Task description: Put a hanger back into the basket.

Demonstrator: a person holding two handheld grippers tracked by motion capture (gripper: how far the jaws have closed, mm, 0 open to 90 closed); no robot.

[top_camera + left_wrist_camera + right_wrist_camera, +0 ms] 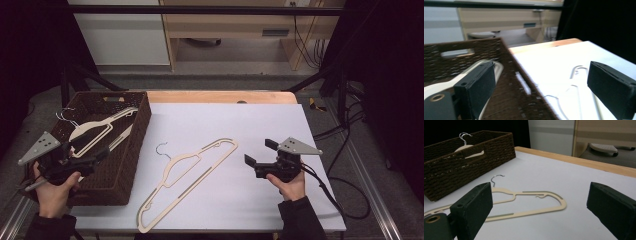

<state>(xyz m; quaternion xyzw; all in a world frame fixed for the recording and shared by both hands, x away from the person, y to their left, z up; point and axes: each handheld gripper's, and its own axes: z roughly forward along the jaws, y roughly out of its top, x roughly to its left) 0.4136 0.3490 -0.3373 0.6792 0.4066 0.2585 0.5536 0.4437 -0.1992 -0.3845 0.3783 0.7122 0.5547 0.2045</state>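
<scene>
A white table [260, 130] carries a brown woven basket [135, 150] at its left edge, with cream hangers [95, 131] inside. One more hanger [187, 172] lies flat just right of the basket, probably taken out or waiting to go in. The left gripper [102, 154] hovers over the basket and the right gripper [260, 154] well right of it, both jaws spread and empty.

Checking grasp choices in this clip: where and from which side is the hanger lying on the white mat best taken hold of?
Judging by its pose, the hanger lies flat on the white mat, so a top-down pinch suits it. Its near shoulder bar, the end toward the open right claw, is thin, bare and closest. Coming down from the right, jaws across that bar, looks better than the small wire hook.
</scene>
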